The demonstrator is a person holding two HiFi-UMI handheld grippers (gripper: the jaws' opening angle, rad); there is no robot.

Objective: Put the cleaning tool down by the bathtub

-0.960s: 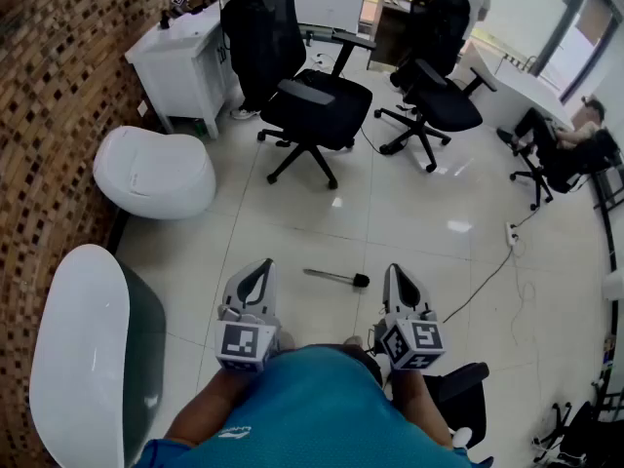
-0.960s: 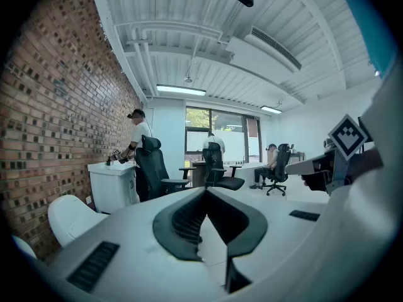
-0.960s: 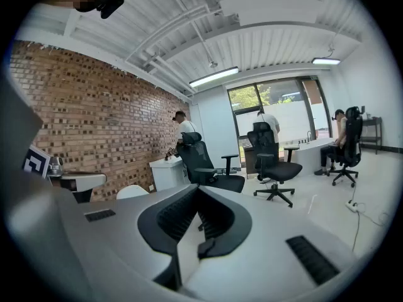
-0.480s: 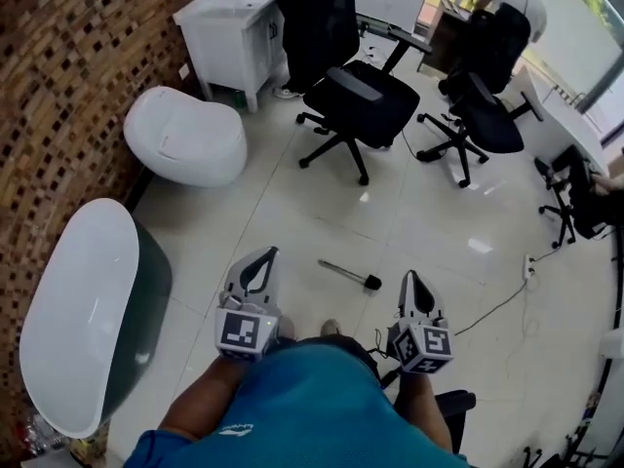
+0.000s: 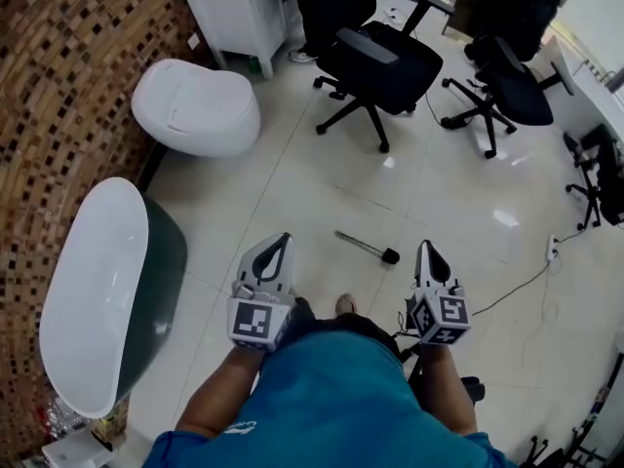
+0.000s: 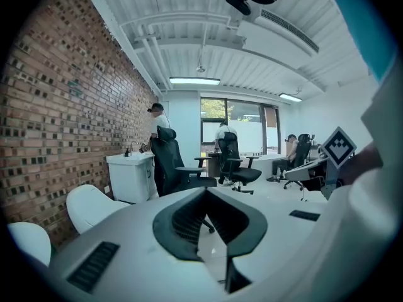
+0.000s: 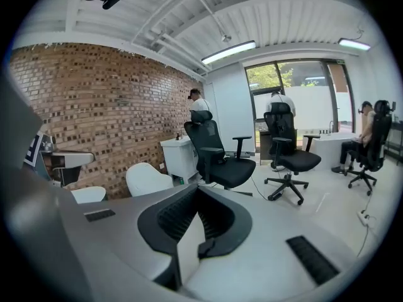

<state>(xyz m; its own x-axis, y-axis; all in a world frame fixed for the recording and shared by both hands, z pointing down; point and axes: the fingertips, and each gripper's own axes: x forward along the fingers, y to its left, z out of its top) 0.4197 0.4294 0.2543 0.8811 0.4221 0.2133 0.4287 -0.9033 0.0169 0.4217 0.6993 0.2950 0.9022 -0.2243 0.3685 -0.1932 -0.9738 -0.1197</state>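
Observation:
The cleaning tool [image 5: 367,247], a thin grey rod with a black head, lies on the white tiled floor. It is just ahead of and between my two grippers, and neither touches it. My left gripper [image 5: 284,239] is shut and empty, its jaws meeting at a point [image 6: 205,192]. My right gripper [image 5: 425,246] is also shut with nothing in it [image 7: 196,187]. The bathtub [image 5: 93,291], white inside with a dark green side, stands along the brick wall at the left, apart from the tool.
A white toilet [image 5: 195,105] and a white cabinet [image 5: 244,3] stand beyond the bathtub. Black office chairs [image 5: 380,61] [image 5: 512,91] are farther ahead. A cable with a power strip [image 5: 551,252] runs across the floor at the right. People stand at the far end [image 7: 198,109].
The head view has swung so the bathtub and toilet show more fully and the chairs slide toward the top. Both grippers stay shut in front of the body. The tool lies unmoved on the floor.

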